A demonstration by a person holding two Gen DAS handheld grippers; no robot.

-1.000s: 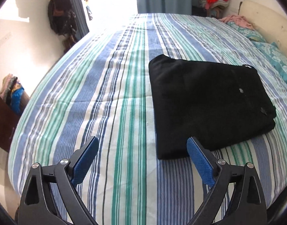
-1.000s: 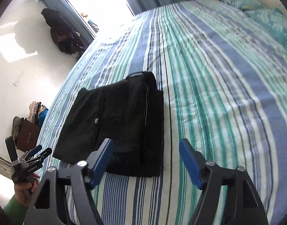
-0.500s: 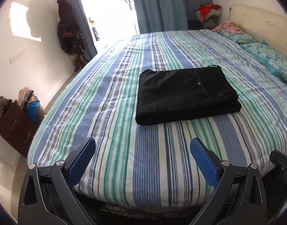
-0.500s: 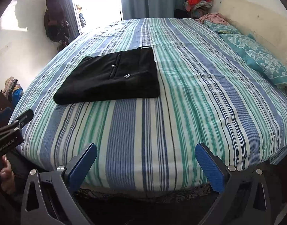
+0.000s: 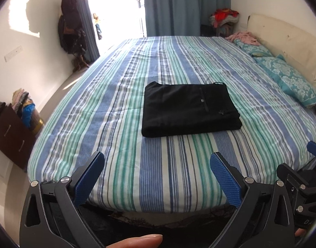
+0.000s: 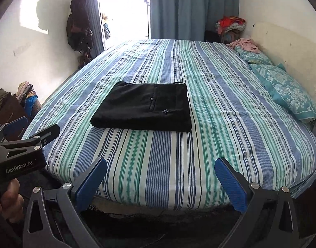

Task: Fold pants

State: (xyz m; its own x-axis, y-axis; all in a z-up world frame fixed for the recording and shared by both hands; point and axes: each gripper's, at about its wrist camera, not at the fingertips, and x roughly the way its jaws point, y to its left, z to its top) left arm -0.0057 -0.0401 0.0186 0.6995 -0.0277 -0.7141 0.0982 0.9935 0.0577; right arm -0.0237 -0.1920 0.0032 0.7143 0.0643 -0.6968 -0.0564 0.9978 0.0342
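The black folded fabric pants point(image 5: 190, 109) lay flat as a neat rectangle on the blue, green and white striped bed point(image 5: 137, 165), at twelve o'clock from both tongs. The left tongs point(image 5: 157, 178) and right tongs point(image 6: 161, 184) had just been opening and stood spread wide, empty, near the bed's edge.

Matt black cloth pants point(image 5: 190, 109); striped cotton-like bedsheet point(image 5: 137, 165).
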